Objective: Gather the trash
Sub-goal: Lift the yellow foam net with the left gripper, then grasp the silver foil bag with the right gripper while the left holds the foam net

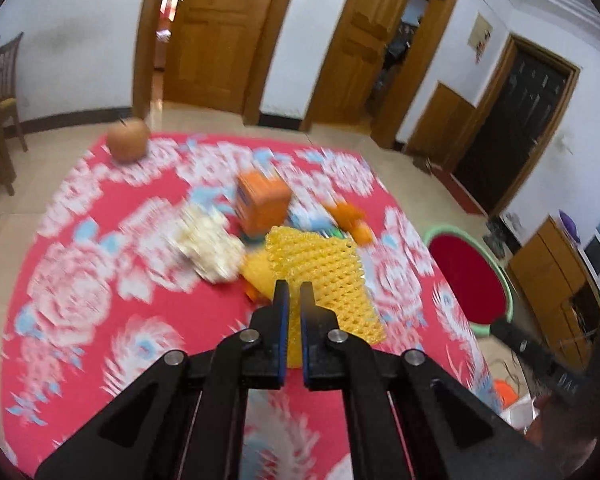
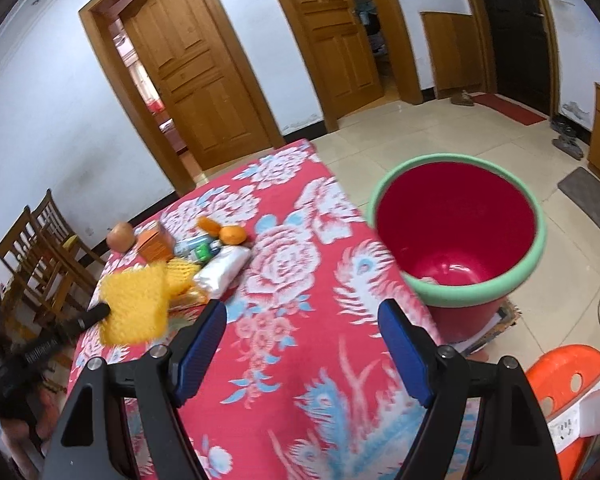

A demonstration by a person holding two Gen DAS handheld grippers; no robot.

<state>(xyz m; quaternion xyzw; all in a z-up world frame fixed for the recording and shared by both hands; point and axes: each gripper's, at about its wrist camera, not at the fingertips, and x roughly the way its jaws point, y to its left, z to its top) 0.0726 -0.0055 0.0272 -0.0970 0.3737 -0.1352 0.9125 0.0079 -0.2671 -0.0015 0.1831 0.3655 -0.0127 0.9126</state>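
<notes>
- The table (image 2: 300,320) fills the lower middle of both views, under a red cloth with white and blue flowers.
- A red bucket (image 2: 460,236) with a pale green rim stands on the floor just off the table's right edge, in the right half of the right wrist view; its mouth is open, with something small and pale at the bottom that I can't make out.
- The left gripper (image 1: 295,292) sits at bottom centre of the left wrist view, jaws clamped on a yellow foam net (image 1: 332,276), which hangs lifted above the cloth; in the right wrist view the same net shows at lower left.
- The right gripper (image 2: 302,320) is at the bottom of its own view, jaws wide apart with only cloth between them.
- The rest of the trash lies in a cluster at centre in the left wrist view: a white crumpled wrapper (image 1: 208,244), an orange carton (image 1: 262,204), and orange peel (image 1: 350,216) to the right of it.
- A round brownish fruit (image 1: 128,140), perhaps an apple, sits apart at upper left, near the table's far edge.
</notes>
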